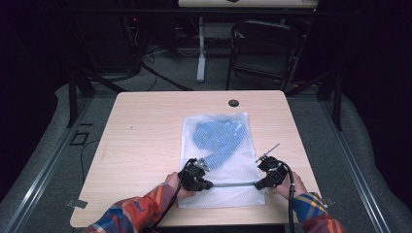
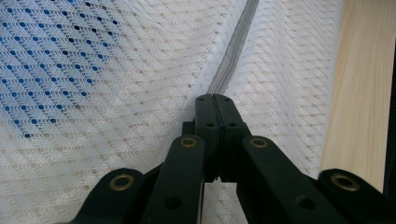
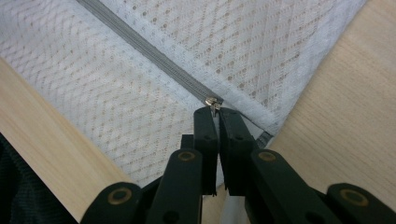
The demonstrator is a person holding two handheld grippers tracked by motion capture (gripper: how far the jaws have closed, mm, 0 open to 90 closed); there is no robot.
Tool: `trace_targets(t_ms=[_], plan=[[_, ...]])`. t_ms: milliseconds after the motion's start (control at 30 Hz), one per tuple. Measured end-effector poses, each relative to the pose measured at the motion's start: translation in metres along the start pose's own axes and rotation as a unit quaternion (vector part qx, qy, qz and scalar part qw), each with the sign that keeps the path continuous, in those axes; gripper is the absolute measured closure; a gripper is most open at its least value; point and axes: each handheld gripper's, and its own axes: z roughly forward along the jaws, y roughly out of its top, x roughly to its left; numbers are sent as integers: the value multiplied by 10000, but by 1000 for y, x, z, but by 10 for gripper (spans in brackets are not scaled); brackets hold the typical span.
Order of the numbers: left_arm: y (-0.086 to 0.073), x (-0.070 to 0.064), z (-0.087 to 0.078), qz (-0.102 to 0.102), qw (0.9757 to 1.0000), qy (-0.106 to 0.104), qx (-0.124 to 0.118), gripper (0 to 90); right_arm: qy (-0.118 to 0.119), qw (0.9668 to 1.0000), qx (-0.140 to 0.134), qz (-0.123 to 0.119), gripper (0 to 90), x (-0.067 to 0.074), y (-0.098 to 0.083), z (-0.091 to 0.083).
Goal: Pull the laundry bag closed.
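Low in the frame, the left gripper (image 2: 215, 96) pinches the mesh bag (image 1: 221, 145) by its grey zipper (image 3: 154, 55); the right gripper (image 3: 217, 109) seemingly clamps the zipper pull (image 3: 214, 102).

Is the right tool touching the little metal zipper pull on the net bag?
Touching. In the right gripper view, the right tool has its jaws shut on the zipper pull at the end of the grey zipper of the mesh bag.

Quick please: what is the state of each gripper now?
Left gripper: closed, pinching the white mesh laundry bag at its grey zipper.
Right gripper: closed on the small metal zipper pull.
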Motion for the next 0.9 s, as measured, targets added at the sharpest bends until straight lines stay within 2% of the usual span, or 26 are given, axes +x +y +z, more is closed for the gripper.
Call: trace_targets(t_ms=[67,100,300,333,533,567,633,733,833,900], plan=[[-1,1,0,-59,10000,-37,-38,897,-19,9999,65,-106,868,-1,0,-1],[-1,2,0,-80,9999,-57,-41,897,-10,10000,-26,-28,867,0,-1,0],[-1,0,0,-88,10000,-2,-38,893,-55,9999,37,-77,862,0,-2,-1],[-1,0,0,-88,10000,3,-39,891,-43,9999,-94,15,862,1,-4,0],[0,-2,-1,4,10000,68,12,865,-27,9999,-103,-23,858,1,-5,0],[0,-3,0,12,10000,61,12,854,-14,9995,-297,124,857,3,-7,2],[2,-5,0,106,9998,136,47,832,-71,9999,-155,-5,857,3,-7,0],[2,-4,0,98,9999,129,25,821,-96,9998,-163,-46,857,4,-7,0],[1,-5,0,108,9999,130,-16,804,25,9997,-235,-10,846,3,-8,1],[1,-6,0,119,9998,151,-16,801,19,9997,-229,-27,848,3,-8,1]])
